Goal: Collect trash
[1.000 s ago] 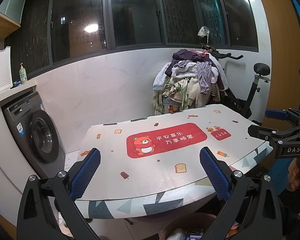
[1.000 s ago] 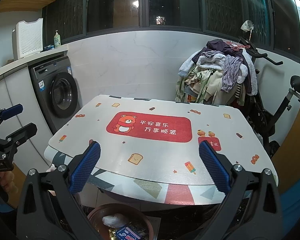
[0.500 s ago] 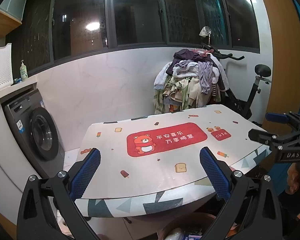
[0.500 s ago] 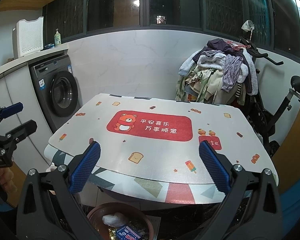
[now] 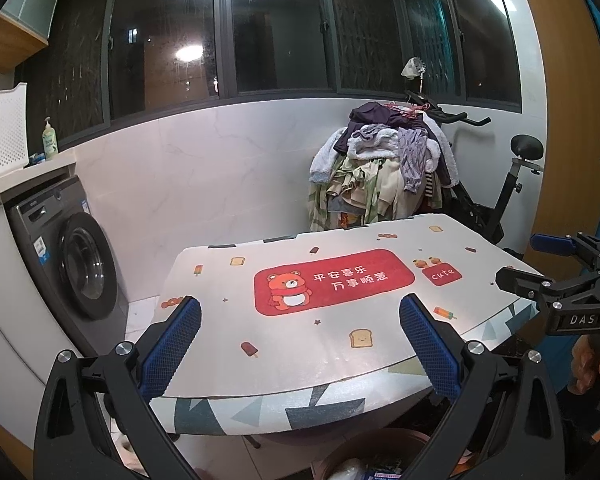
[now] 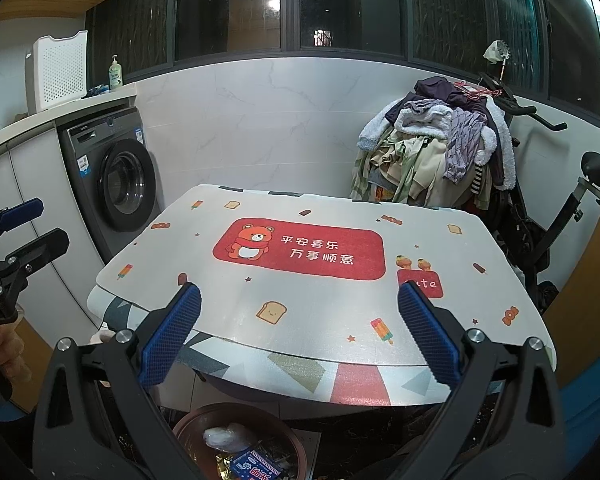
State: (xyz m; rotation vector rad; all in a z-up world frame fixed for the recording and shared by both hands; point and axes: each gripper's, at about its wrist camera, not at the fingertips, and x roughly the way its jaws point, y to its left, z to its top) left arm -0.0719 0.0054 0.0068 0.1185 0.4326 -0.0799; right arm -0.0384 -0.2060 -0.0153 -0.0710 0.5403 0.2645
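Observation:
A brown bin point(image 6: 236, 440) stands on the floor under the table's near edge, holding a white crumpled wad point(image 6: 224, 436) and a blue snack wrapper point(image 6: 256, 466); its rim point(image 5: 380, 452) also shows in the left wrist view. My left gripper point(image 5: 300, 344) is open above the table's near edge, nothing between its blue pads. My right gripper point(image 6: 299, 332) is open too, also empty, held over the near edge. Each gripper shows at the other's side: the right gripper point(image 5: 540, 264) at the far right, the left gripper point(image 6: 24, 228) at the far left.
The table point(image 6: 324, 292) carries a printed mat with a red bear panel point(image 6: 300, 252). A washing machine point(image 6: 116, 176) stands left, a clothes pile point(image 6: 432, 148) on an exercise bike point(image 5: 500, 192) back right. A white basket point(image 6: 60, 72) and soap bottle point(image 6: 115, 74) sit on the counter.
Both grippers have drifted only slightly; the views are almost the same. Both stay open and empty.

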